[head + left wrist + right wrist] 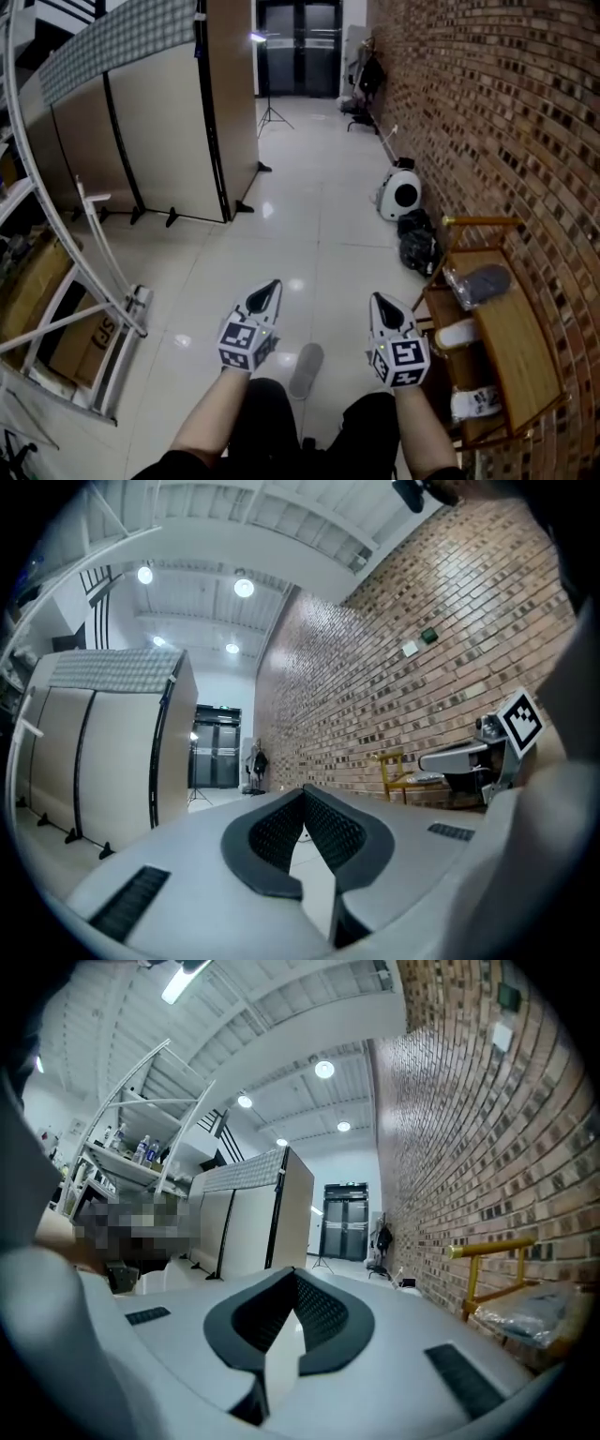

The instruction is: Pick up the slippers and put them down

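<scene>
Both grippers clenched shut on nothing: left gripper [270, 291], right gripper [379, 302], level over the floor [309, 234], pointing to 12.

Slippers are on the wooden rack [516, 347] against the brick wall [487, 112], at 3 o'clock of the right gripper; grey slipper [483, 283] at the far end; white slipper [457, 335] nearer; second white slipper [475, 401] at 5.

Risks, my read:
- rack is tight to the wall; a sideways swing in could clip the frame or top rail [480, 222]
- shut jaws would just shove a slipper off its shelf; open them first
- a soft slipper pinched at one edge may fold and drop

Hard to make out:
- the rack's lower tiers are cut off at the picture edge
- grey oval [307, 368] on the floor between the knees could be a slipper or a foot; can't tell
- neither gripper view shows a slipper clearly
</scene>
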`<control>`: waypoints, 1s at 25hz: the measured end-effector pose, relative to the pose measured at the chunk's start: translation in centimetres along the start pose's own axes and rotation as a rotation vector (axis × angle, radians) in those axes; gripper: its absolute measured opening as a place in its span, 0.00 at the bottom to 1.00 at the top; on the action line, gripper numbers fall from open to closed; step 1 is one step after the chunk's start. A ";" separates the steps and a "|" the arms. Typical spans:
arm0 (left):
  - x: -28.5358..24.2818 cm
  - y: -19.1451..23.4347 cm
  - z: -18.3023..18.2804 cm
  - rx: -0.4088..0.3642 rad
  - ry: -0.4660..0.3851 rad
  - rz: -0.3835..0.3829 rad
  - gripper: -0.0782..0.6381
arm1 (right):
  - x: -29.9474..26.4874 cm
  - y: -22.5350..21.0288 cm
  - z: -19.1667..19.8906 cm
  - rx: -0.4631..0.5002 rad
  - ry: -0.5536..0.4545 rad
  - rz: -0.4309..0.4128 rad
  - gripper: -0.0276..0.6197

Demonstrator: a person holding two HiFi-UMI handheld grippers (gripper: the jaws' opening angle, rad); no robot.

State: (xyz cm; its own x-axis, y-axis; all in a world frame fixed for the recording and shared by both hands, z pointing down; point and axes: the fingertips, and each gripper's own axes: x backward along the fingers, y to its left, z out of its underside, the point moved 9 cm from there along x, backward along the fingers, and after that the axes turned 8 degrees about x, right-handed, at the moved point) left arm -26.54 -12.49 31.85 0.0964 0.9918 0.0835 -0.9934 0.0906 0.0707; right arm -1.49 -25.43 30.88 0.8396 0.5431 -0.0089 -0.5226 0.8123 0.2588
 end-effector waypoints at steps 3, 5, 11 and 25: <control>-2.4 -0.7 -1.0 -0.015 -0.016 0.062 0.11 | 0.6 -1.3 -0.1 0.013 0.010 0.054 0.06; -4.1 -1.4 -1.7 -0.017 -0.027 0.105 0.11 | 1.1 -2.5 -0.1 0.017 0.017 0.100 0.06; -9.1 -4.6 -1.7 0.025 -0.053 0.262 0.11 | 4.8 -6.8 0.4 0.002 0.037 0.269 0.06; -17.2 -10.3 -0.8 0.081 -0.045 0.519 0.11 | 8.3 -10.9 1.8 -0.010 0.075 0.540 0.06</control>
State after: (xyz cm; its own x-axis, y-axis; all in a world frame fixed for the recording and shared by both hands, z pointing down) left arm -17.99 -30.44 28.86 -0.4024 0.8995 0.1701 -0.9034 -0.4202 0.0855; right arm 11.47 -30.17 29.74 0.4383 0.8972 0.0538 -0.8786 0.4151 0.2361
